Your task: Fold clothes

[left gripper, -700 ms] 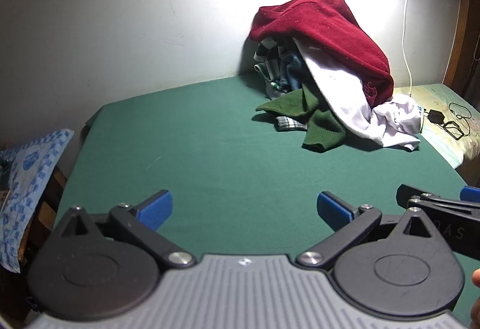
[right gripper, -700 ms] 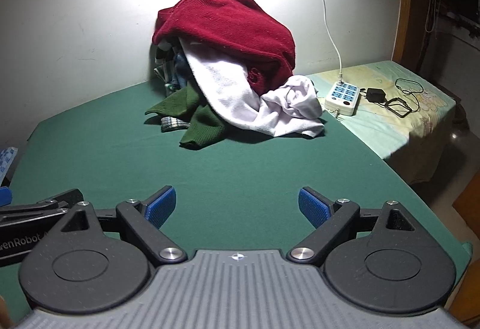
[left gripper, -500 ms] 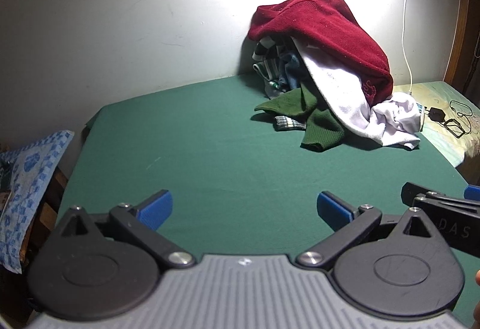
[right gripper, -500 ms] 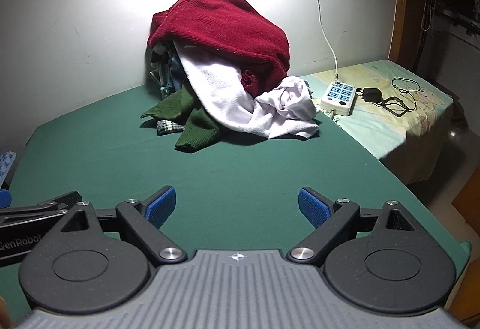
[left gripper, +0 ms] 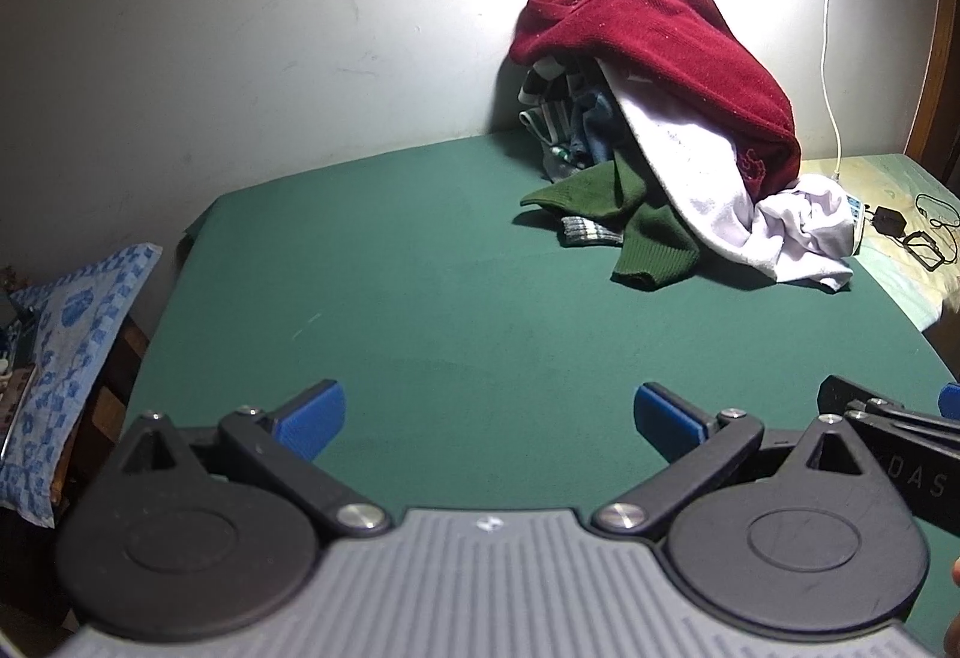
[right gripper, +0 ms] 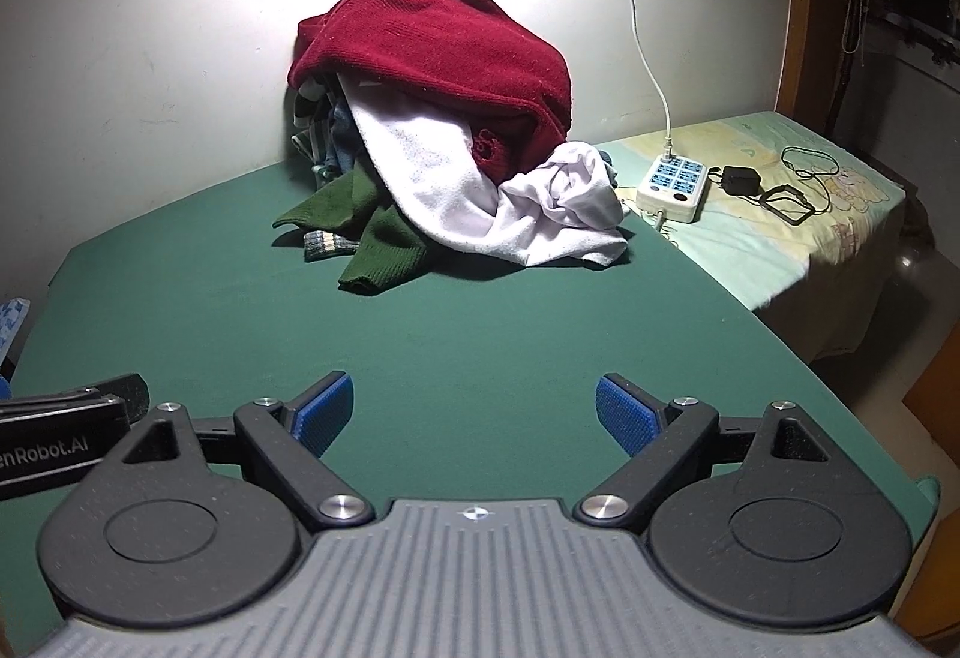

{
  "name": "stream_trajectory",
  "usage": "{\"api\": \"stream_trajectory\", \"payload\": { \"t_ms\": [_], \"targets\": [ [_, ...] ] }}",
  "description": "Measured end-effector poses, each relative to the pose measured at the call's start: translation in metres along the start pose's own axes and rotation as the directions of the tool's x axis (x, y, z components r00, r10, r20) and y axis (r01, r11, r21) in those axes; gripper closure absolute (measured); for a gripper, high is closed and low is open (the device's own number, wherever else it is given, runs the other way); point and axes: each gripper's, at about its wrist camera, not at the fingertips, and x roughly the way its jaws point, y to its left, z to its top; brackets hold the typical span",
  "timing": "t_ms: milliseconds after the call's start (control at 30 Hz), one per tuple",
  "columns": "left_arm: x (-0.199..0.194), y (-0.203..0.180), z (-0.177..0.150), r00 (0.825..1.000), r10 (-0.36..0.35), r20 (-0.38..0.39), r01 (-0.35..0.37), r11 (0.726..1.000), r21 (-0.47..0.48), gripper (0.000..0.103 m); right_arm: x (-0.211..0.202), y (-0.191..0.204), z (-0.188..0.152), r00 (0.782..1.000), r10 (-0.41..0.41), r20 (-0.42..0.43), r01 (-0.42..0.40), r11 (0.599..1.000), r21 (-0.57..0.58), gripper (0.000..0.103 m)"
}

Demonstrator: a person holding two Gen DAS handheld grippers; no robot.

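Note:
A heap of clothes leans on the wall at the back of the green table (left gripper: 420, 310) (right gripper: 480, 322). A dark red sweater (left gripper: 654, 46) (right gripper: 432, 40) lies on top, over a white garment (left gripper: 708, 178) (right gripper: 456, 184), a green sweater (left gripper: 636, 220) (right gripper: 372, 226) and striped pieces. My left gripper (left gripper: 489, 418) is open over the near table edge, far from the heap, nothing between its blue pads. My right gripper (right gripper: 474, 412) is open too and holds nothing. Each gripper's side shows at the edge of the other's view.
A white power strip (right gripper: 672, 181) with a cord up the wall, a black adapter (right gripper: 741, 178) and a cable lie on a pale patterned sheet (right gripper: 780, 238) right of the table. A blue patterned pillow (left gripper: 66, 334) sits at the left.
Both grippers have shifted slightly; the heap sits a little differently in each view. Both stay open and nothing was taken hold of.

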Motion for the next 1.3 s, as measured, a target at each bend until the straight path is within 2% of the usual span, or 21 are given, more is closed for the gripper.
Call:
{"api": "stream_trajectory", "payload": {
  "t_ms": [1300],
  "targets": [
    [0.008, -0.032, -0.005, 0.999, -0.002, -0.036, 0.004, 0.999, 0.043, 0.000, 0.009, -0.026, -0.014, 0.999, -0.012, -0.050, 0.013, 1.000, 0.012, 0.012]
  ]
}}
